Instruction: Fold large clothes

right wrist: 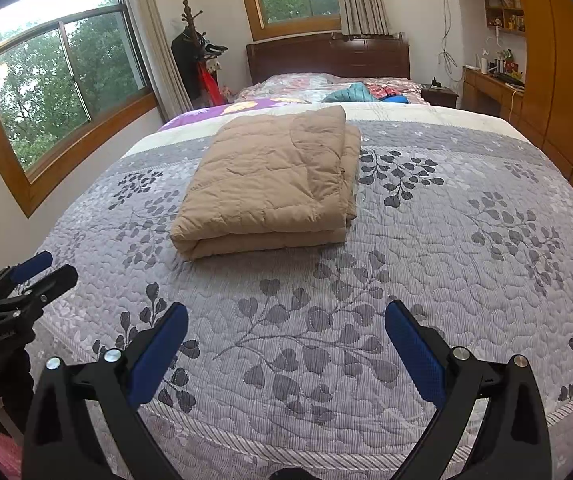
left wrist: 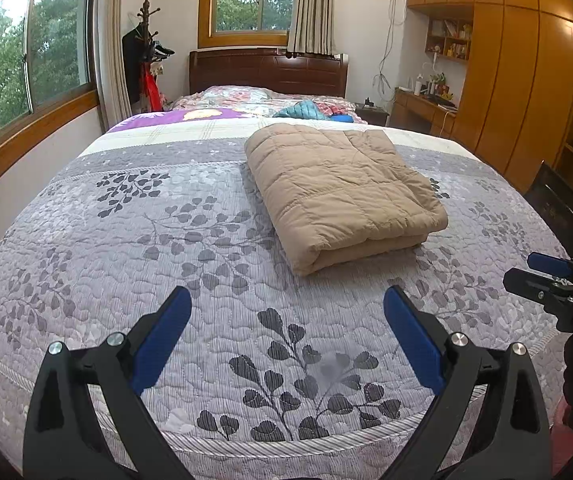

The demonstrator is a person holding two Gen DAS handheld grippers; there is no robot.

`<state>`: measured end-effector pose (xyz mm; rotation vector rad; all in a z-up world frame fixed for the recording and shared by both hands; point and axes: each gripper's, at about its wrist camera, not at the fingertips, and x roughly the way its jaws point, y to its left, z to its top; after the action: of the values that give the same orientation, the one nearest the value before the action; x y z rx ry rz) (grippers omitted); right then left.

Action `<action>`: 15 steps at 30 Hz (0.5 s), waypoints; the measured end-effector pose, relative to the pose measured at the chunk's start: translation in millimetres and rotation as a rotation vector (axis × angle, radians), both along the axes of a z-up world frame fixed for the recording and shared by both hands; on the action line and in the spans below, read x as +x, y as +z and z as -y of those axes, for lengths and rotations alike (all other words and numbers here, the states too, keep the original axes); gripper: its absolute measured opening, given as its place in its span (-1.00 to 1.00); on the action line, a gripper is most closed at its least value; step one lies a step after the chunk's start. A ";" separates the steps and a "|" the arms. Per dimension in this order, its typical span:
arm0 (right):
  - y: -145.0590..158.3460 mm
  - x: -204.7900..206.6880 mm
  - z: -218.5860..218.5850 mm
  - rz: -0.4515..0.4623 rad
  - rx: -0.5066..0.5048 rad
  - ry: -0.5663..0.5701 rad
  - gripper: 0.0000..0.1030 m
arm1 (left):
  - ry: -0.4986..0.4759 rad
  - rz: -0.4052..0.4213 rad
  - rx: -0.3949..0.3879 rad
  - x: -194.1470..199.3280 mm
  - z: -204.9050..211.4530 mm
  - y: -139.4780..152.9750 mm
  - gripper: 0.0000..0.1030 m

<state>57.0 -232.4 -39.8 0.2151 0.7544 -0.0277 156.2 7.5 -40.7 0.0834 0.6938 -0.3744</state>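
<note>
Both wrist views face headboard (left wrist: 268,70), share bed (right wrist: 426,240).

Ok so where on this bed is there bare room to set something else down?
Free: the leaf-print bedspread between the folded tan quilted garment and the near edge, where the open left gripper and right gripper hover; also the strips on either side of the garment. Crowded: the far end by the headboard, strewn with a teal item and bedding.

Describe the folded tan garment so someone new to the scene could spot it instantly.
Start at the big bed with the grey leaf-print quilt that fills both views. Near its middle, beyond both open claws and touching neither, lies the tan quilted garment, folded into a thick rectangular bundle. It is the only plain beige, square-stitched item there; the teal and patterned fabrics lie farther back near the dark headboard.
</note>
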 end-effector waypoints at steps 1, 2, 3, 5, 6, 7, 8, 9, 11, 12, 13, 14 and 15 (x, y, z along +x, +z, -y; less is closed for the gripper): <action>-0.1 0.2 0.1 -0.001 0.000 0.001 0.92 | 0.000 -0.001 0.000 0.2 0.0 -0.2 0.87; -0.2 0.1 0.1 -0.001 0.000 0.000 0.92 | -0.001 -0.002 -0.001 0.3 -0.2 -0.3 0.87; -0.1 0.1 0.1 -0.001 0.000 0.001 0.92 | -0.001 -0.002 -0.002 0.0 -0.1 -0.2 0.87; -0.2 0.1 0.0 -0.001 0.001 0.000 0.92 | -0.001 -0.002 0.000 0.4 0.1 -0.5 0.87; -0.2 0.1 0.0 -0.001 0.001 0.001 0.92 | -0.001 -0.002 0.000 0.4 -0.2 -0.6 0.87; -0.1 0.1 0.2 -0.001 0.001 0.001 0.92 | -0.002 -0.003 -0.002 0.4 0.0 -0.4 0.87; 0.0 0.1 0.2 0.000 0.001 0.001 0.92 | -0.001 -0.003 -0.002 0.4 -0.2 -0.5 0.87; 0.0 0.2 0.4 0.000 0.002 0.001 0.92 | 0.000 -0.002 -0.001 0.3 0.1 -0.4 0.87; -0.2 0.2 0.2 -0.002 0.002 0.002 0.92 | -0.001 -0.002 0.000 0.4 0.1 -0.5 0.87; -0.2 0.1 0.1 -0.002 0.002 0.002 0.92 | -0.001 -0.003 0.000 0.6 -0.1 -0.5 0.87; -0.3 0.0 0.1 -0.002 0.002 0.002 0.92 | -0.001 -0.003 -0.001 0.4 -0.1 -0.5 0.87; -0.4 0.1 0.3 -0.002 0.003 0.003 0.92 | -0.001 -0.003 0.000 0.5 0.2 -0.3 0.87; -0.6 0.6 1.0 -0.003 0.004 0.004 0.92 | -0.002 -0.003 0.001 0.6 0.2 -0.6 0.87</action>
<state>57.7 -233.4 -40.5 0.2174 0.7581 -0.0223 156.8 7.3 -41.3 0.0843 0.6970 -0.3760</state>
